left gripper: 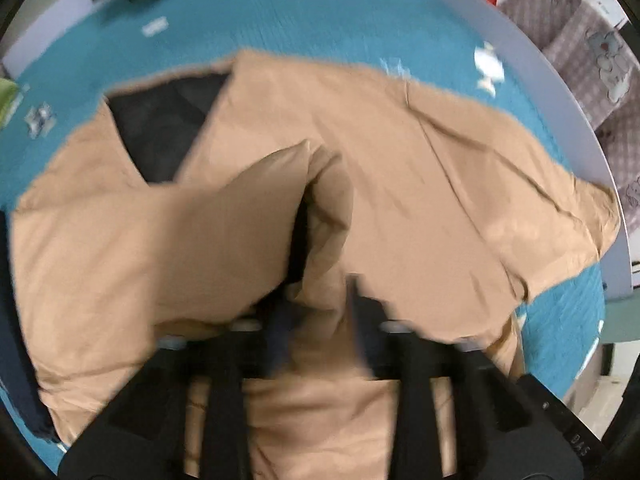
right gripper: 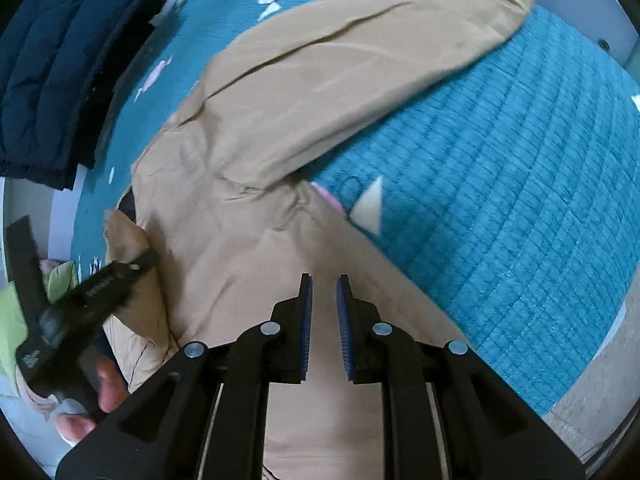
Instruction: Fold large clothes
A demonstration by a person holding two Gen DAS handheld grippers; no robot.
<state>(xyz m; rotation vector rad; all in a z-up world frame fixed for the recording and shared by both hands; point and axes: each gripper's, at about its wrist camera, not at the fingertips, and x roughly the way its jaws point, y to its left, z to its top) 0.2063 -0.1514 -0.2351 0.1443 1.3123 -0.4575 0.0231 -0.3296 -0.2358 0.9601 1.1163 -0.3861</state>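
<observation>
A tan jacket [right gripper: 248,128] lies spread on the teal quilted cover [right gripper: 500,200], one sleeve stretched toward the far right. The right gripper [right gripper: 324,284] hovers over its near part, jaws slightly parted and empty. The left gripper [left gripper: 320,292] stands released, a fold of tan cloth bunched between its blurred fingers. A navy padded coat [right gripper: 52,60] lies far left.

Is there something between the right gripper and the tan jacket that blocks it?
Nothing visible. The right gripper hangs directly over the tan jacket, its jaws slightly apart and empty. The navy jacket lies apart at the far edge of the teal cover.
</observation>
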